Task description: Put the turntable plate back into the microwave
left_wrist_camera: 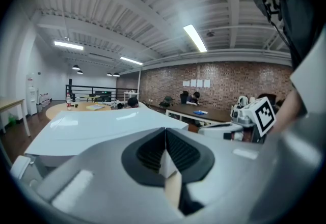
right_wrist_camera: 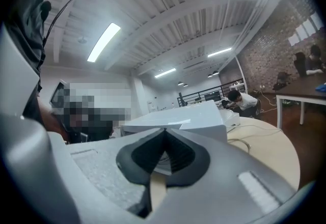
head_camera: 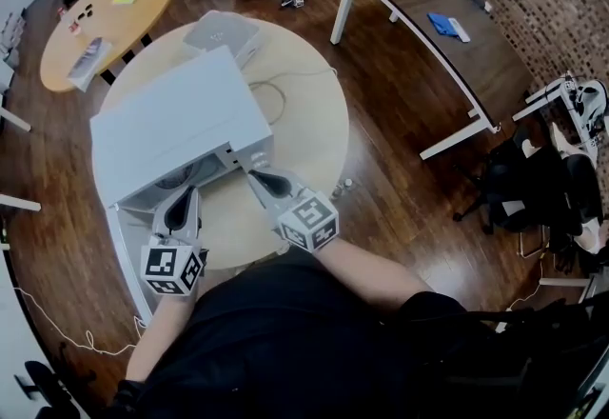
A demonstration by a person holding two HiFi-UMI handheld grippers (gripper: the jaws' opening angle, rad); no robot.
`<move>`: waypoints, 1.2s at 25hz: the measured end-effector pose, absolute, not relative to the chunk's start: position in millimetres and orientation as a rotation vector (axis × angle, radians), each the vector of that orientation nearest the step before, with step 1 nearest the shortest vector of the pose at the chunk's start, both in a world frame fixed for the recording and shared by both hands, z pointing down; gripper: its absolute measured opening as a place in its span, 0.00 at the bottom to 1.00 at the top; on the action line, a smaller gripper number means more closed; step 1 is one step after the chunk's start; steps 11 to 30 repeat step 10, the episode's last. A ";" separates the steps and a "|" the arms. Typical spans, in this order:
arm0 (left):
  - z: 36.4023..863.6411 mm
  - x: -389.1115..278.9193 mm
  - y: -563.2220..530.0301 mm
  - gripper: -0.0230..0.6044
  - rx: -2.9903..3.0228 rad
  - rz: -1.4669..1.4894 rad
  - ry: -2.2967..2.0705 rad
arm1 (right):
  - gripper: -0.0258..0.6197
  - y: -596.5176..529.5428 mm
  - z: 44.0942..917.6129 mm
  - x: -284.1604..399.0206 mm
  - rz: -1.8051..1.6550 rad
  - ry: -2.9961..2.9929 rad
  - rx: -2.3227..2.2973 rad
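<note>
white microwave (head_camera: pixel 181 127) on round table (head_camera: pixel 319 136) (cable (head_camera: pixel 273 95) beside), grey box (head_camera: pixel 225 32) behind

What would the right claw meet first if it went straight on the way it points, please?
Most likely the white microwave, directly ahead of the right claw, though depth is unclear.
</note>
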State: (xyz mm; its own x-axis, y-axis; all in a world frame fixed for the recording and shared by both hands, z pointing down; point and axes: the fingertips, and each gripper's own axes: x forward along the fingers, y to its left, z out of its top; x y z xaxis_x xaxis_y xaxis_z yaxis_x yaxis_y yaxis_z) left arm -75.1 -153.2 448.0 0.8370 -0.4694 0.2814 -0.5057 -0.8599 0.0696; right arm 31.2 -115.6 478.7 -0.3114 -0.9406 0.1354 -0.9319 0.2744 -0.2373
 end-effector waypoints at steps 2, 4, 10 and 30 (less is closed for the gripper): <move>449.2 -76.8 -152.9 0.05 2.866 0.389 -0.757 | 0.04 -117.4 478.6 28.2 -0.428 2.486 -1.821; 453.9 -77.8 -151.6 0.05 2.833 0.403 -0.733 | 0.04 -119.4 479.3 26.7 -0.425 2.489 -1.827; 453.4 -77.7 -136.3 0.05 2.803 0.420 -0.602 | 0.04 -124.9 468.8 25.9 -0.409 2.452 -1.884; 453.4 -77.7 -136.3 0.05 2.803 0.420 -0.602 | 0.04 -124.9 468.8 25.9 -0.409 2.452 -1.884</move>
